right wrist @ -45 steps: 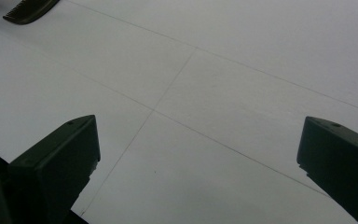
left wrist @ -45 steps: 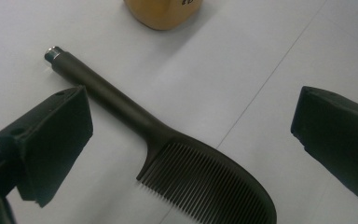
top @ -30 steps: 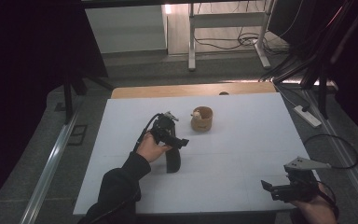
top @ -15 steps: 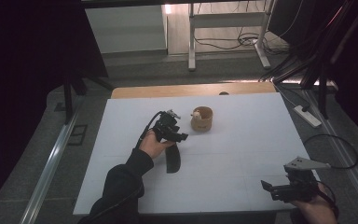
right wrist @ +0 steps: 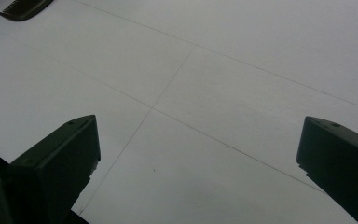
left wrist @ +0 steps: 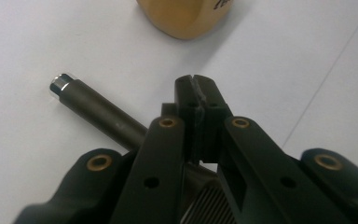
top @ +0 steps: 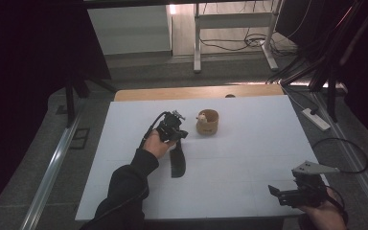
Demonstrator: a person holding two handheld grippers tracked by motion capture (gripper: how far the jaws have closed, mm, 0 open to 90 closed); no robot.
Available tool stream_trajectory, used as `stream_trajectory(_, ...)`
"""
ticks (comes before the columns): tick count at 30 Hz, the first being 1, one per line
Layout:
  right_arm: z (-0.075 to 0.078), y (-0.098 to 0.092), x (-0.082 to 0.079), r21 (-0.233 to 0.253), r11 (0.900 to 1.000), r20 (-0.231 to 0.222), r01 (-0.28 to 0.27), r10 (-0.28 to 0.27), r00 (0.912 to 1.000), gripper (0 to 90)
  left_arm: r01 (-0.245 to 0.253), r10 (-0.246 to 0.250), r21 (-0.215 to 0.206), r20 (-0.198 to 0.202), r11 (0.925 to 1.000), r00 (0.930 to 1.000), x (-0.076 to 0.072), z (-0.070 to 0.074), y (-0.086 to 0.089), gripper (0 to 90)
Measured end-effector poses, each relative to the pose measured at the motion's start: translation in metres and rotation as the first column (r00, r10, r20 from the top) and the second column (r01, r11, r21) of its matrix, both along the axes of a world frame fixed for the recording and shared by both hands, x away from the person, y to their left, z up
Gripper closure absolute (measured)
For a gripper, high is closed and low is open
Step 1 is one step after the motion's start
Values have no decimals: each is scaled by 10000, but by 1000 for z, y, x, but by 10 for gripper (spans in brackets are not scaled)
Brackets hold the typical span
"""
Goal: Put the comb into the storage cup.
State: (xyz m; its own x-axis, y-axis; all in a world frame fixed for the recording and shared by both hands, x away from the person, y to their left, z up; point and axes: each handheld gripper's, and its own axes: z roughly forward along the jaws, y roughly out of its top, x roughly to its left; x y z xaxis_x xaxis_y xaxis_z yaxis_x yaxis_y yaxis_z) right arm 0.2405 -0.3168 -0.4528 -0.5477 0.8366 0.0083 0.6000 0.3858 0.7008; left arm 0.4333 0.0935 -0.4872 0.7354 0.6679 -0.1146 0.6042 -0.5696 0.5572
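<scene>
My left gripper fingers are pressing tight together, holding nothing, above the dark comb near the table's middle. My right gripper is waiting wide open at the near right corner.

I count one black comb, one wooden cup, two grippers: left, right.

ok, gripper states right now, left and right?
Left gripper: jaws shut, nothing between the tips.
Right gripper: jaws wide open, empty.
</scene>
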Motion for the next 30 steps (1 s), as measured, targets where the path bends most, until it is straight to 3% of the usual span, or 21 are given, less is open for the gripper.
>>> stream_trajectory(14, 0, 0, 0, -34, 10000, -17, 8, -8, 10000, 0, -193, 210, 541, -322, 9983, 9993, 12, -26, -3, 883)
stream_trajectory(23, 0, 0, 0, -51, 10000, -27, 14, -14, 10000, 2, -205, 231, 639, -394, 9977, 9990, 15, -28, 2, 882)
stream_trajectory(30, 0, 1, 0, -53, 10000, -28, 26, -26, 10000, 3, -299, 340, 943, -424, 9951, 9985, 15, -29, 12, 882)
